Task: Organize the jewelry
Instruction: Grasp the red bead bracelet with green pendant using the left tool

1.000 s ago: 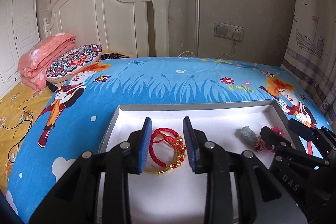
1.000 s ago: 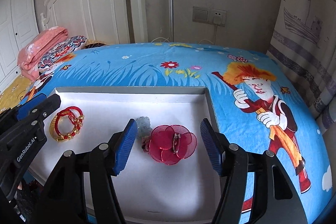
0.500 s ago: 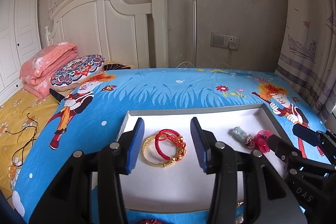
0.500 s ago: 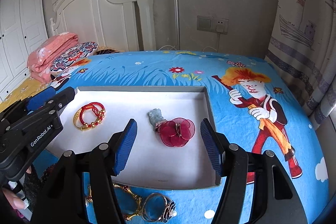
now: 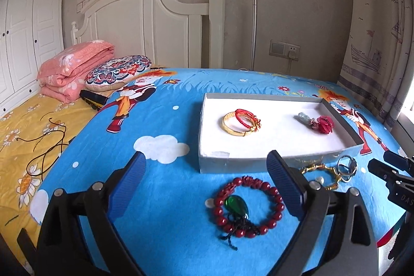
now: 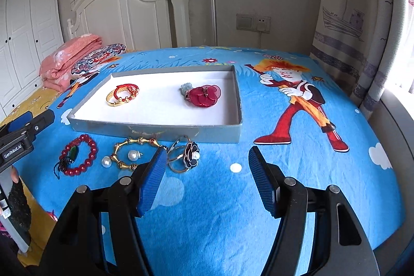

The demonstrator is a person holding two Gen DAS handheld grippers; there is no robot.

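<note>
A grey tray (image 5: 233, 166) (image 6: 155, 129) with a white floor lies on the blue bedspread. In it are a gold bangle with a red cord bracelet (image 5: 242, 122) (image 6: 121, 95) and a red flower clip (image 5: 324, 124) (image 6: 204, 96) beside a pale stone piece (image 6: 185, 88). On the bedspread in front of the tray lie a red bead bracelet (image 5: 220, 198) (image 6: 93, 150) with a green pendant, a gold link bracelet (image 6: 139, 141), two pearls (image 6: 133, 155) and a black flower ring (image 6: 190, 153). My left gripper (image 5: 205, 157) hangs over the bead bracelet, jaws opening wide, touching nothing. My right gripper (image 6: 208, 150) is open and opening slightly, empty, just right of the ring.
A folded pink quilt (image 5: 75, 71) and a patterned pillow (image 5: 119, 71) lie by the white headboard (image 5: 145, 25). A dark cord (image 5: 49, 144) lies on the yellow sheet at the left. Curtains (image 6: 357, 43) hang on the right. A person's hand (image 6: 13, 175) shows at the left edge.
Both grippers have drawn back from over the tray toward the bed's near edge. The left jaws have spread much wider. The loose jewelry in front of the tray has come into view.
</note>
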